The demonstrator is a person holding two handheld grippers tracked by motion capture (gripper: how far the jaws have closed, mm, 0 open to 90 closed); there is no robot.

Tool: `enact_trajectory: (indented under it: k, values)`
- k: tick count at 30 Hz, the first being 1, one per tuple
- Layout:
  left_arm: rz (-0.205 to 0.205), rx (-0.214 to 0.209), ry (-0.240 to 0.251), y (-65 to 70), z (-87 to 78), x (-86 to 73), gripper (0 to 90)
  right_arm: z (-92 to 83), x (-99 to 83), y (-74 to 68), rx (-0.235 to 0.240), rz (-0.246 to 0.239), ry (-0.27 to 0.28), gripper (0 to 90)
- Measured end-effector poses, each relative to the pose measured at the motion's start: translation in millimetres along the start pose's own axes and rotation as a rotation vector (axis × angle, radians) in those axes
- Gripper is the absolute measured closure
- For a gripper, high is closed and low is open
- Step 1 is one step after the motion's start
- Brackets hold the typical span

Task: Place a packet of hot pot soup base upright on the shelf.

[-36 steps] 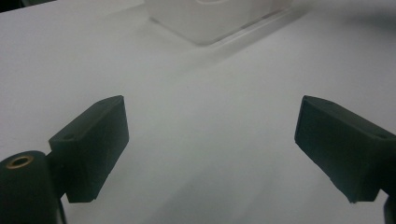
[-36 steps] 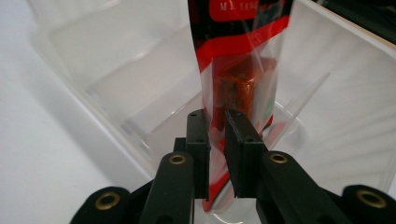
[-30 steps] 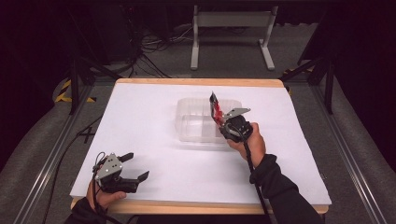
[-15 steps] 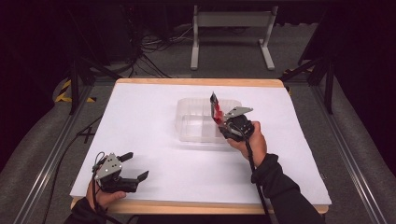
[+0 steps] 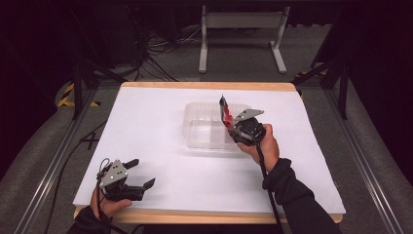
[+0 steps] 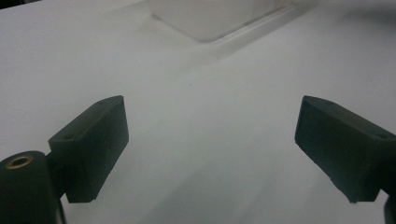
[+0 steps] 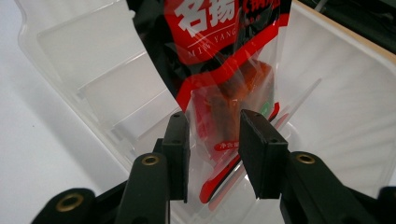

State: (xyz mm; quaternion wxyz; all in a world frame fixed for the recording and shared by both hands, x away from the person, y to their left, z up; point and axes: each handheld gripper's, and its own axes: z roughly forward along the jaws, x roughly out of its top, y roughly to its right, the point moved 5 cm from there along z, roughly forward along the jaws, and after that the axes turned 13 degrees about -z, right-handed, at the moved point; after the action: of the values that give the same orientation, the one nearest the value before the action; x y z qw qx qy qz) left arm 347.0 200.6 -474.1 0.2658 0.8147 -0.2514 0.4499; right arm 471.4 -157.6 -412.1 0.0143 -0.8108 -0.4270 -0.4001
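glossy red-black snack pouch [image 7: 219,70] in right hand-held gripper [image 7: 210,140] over ribbed clear tray [image 7: 336,121]; left hand-held gripper [image 6: 210,154] agape

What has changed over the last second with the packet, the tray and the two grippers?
Nothing visibly changed. The right gripper still holds the red snack packet upright over the clear plastic tray, jaws clamped on its lower end. The left gripper stays open and idle near the table's front left corner.

One clear plastic tray [image 5: 204,127], one red-and-black snack packet [image 7: 219,60], and two tongs on one white table [image 5: 146,122].
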Motion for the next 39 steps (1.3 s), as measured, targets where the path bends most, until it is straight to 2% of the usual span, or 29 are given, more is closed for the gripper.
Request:
enact_trajectory:
  k: [7,19,39]
  values:
    - [0.003,0.014,0.003,-3.9,-1.6,0.0,10.5,-1.4,6.1,2.7,-0.016,-0.018,-0.009,60.9]
    - [-0.002,0.029,0.009,-7.4,-3.9,-0.1,10.5,-12.7,5.1,5.7,0.001,-0.01,0.006,58.1]
    - [0.004,0.048,-0.005,-10.2,-3.6,-1.8,10.5,-47.8,-2.0,9.8,0.01,-0.083,0.047,55.3]
